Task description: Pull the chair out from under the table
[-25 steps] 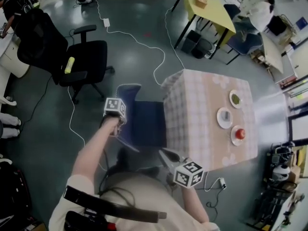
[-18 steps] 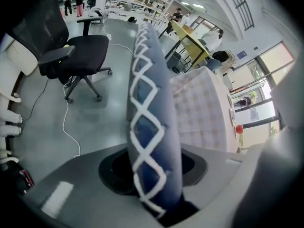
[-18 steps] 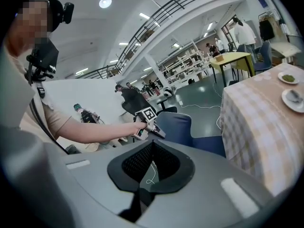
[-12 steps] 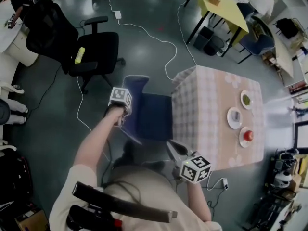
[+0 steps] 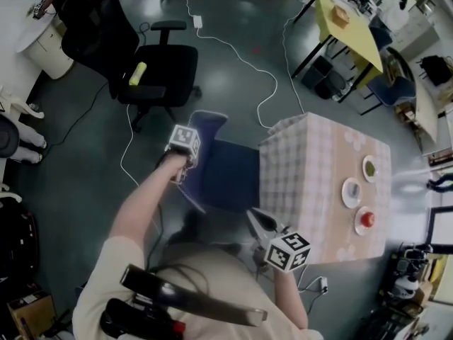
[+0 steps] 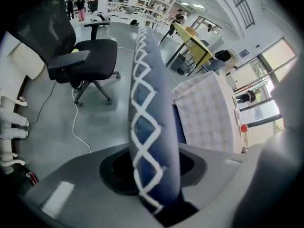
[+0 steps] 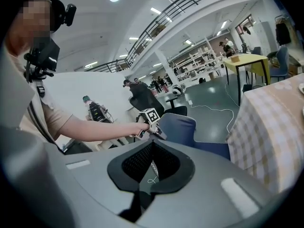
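Observation:
A blue chair [image 5: 226, 176] stands with its seat partly under the table with the checked cloth [image 5: 311, 168]. My left gripper [image 5: 182, 170] is shut on the top of the chair's backrest [image 5: 205, 122]. In the left gripper view the blue backrest with white stitching [image 6: 149, 118] fills the gap between the jaws of the left gripper [image 6: 154, 175]. My right gripper [image 5: 256, 218] hovers by the table's near corner, shut on nothing. Seen from the right gripper [image 7: 151, 146], the chair [image 7: 178, 127] and the left gripper [image 7: 149, 120] lie ahead.
A black office chair [image 5: 152, 73] with a yellow object [image 5: 138, 73] on its seat stands behind the blue chair. A white cable [image 5: 241, 59] runs across the floor. Three plates [image 5: 352, 192] sit on the table. A yellow table [image 5: 350, 27] is at the back.
The left gripper has drawn the backrest a little away from the table, and the chair has slid with it. The right gripper has shifted along beside the table corner.

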`<action>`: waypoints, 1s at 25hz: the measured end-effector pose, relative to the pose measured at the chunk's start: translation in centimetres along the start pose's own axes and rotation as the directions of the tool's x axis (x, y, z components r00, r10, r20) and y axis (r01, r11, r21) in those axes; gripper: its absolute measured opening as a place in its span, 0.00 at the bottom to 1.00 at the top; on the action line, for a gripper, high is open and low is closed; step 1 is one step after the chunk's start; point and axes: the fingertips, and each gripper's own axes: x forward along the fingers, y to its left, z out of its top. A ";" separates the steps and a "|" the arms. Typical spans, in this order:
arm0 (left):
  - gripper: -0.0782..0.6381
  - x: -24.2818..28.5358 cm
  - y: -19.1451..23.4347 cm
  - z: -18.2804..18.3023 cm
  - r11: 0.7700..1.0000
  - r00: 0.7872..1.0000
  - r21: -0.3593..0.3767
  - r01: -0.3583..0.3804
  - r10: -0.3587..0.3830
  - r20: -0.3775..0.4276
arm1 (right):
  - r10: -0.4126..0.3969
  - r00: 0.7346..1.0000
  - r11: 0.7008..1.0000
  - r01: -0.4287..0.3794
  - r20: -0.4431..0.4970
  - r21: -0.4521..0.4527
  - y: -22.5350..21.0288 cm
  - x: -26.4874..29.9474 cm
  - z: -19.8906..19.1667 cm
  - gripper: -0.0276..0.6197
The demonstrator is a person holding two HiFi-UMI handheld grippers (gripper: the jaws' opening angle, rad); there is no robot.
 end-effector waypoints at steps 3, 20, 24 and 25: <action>0.32 -1.1 2.4 0.2 1.000 1.000 0.005 -0.019 0.019 0.012 | 0.005 1.000 1.000 -0.005 -0.007 -0.003 0.8 1.5 -0.2 0.06; 0.30 -3.8 9.6 1.6 0.997 0.997 0.041 -0.058 0.056 0.051 | 0.027 0.998 1.000 -0.027 -0.056 -0.007 2.3 6.9 1.3 0.06; 0.29 -4.7 11.9 1.5 0.995 0.993 0.041 -0.088 0.085 0.080 | 0.028 0.997 1.000 -0.028 -0.076 0.006 2.4 7.2 0.7 0.06; 0.28 -4.9 12.4 1.3 0.995 0.993 0.038 -0.091 0.087 0.078 | 0.027 0.997 1.000 -0.026 -0.077 0.008 2.3 7.3 0.6 0.06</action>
